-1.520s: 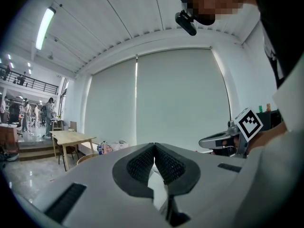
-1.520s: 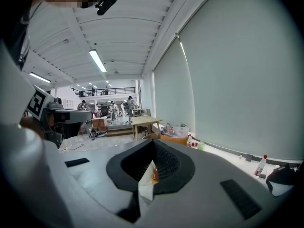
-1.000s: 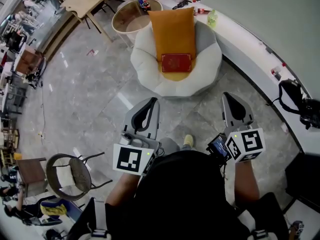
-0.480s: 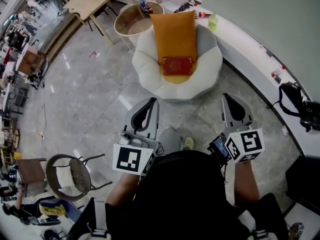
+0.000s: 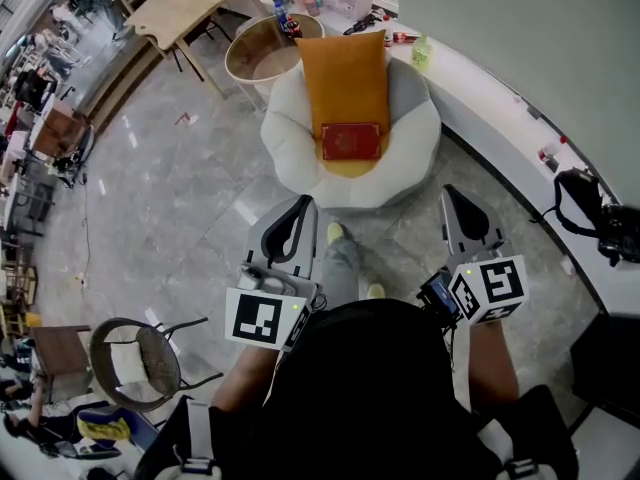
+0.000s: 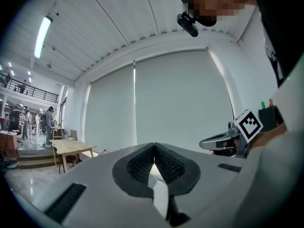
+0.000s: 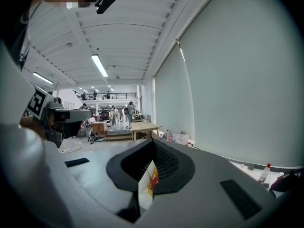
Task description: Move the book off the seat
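A red book [image 5: 350, 140] lies flat on the orange cushion [image 5: 346, 73] of a round white armchair [image 5: 290, 138], in the head view's upper middle. My left gripper [image 5: 304, 203] and right gripper [image 5: 451, 193] are both held level in front of the chair, well short of the book, one to each side. Both are shut with nothing between their jaws. In the right gripper view a sliver of the red book [image 7: 154, 179] and the white seat shows through the gap under the shut jaws [image 7: 153, 144]. The left gripper view shows its shut jaws [image 6: 154, 146] against a pale window blind.
A round wooden side table [image 5: 255, 48] stands left of the chair. A long wooden table [image 5: 185, 3] is at the back left. A white curved counter [image 5: 510, 118] runs along the right, carrying bottles and a black bag [image 5: 600, 213]. A metal chair [image 5: 140, 353] sits near left. My shoe [image 5: 336, 233] is on the marble floor.
The chair and book have drawn slightly nearer in the head view. One foot has stepped forward between the grippers. Both grippers stay shut in the same pose.
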